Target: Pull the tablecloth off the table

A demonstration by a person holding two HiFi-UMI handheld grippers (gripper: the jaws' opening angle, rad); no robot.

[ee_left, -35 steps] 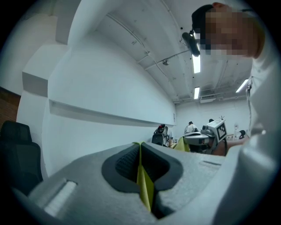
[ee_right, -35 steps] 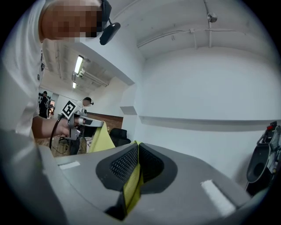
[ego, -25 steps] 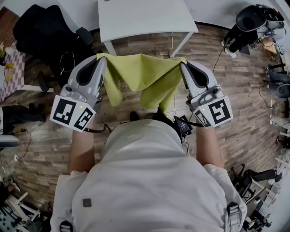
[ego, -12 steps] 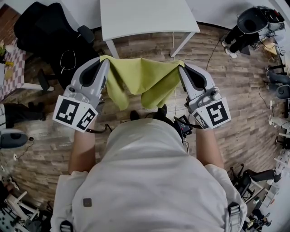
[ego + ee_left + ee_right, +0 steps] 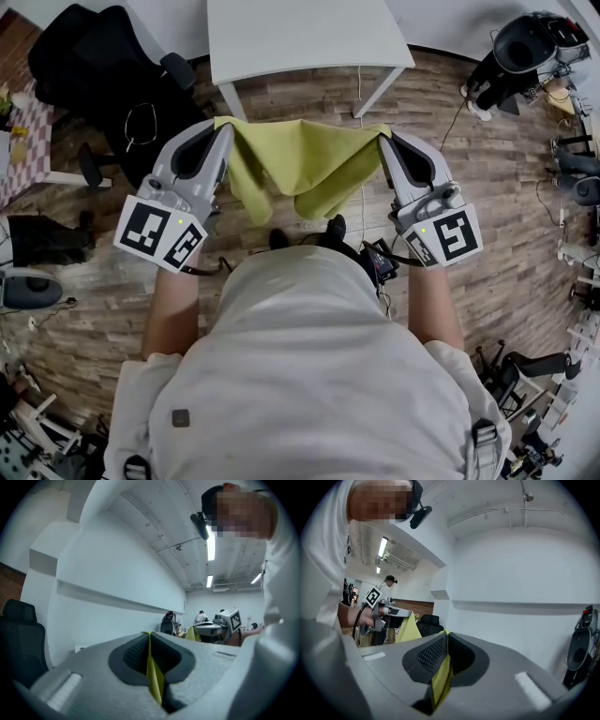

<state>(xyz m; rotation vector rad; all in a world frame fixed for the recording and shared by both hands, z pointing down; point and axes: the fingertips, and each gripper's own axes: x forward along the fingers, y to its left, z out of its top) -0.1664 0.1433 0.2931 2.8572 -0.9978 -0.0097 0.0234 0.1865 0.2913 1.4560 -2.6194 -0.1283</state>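
Note:
The yellow-green tablecloth [image 5: 302, 161] hangs in the air between my two grippers, clear of the white table [image 5: 300, 36] beyond it, and sags in folds in the middle. My left gripper [image 5: 223, 126] is shut on the cloth's left corner. In the left gripper view a thin strip of the cloth [image 5: 153, 672] runs between the closed pads of the left gripper [image 5: 149, 635]. My right gripper [image 5: 382, 137] is shut on the right corner. The right gripper view shows the cloth [image 5: 441, 678] pinched in the right gripper [image 5: 446, 633].
A black office chair [image 5: 103, 70] stands at the left of the table. A checked surface [image 5: 26, 141] lies at the far left edge. Equipment and cables [image 5: 525, 52] crowd the right side. Wood floor [image 5: 469, 178] stretches around me, with my foot [image 5: 335, 228] below the cloth.
Both grippers have shifted only slightly; the cloth's hanging folds have swung up and now sag less low than a second ago.

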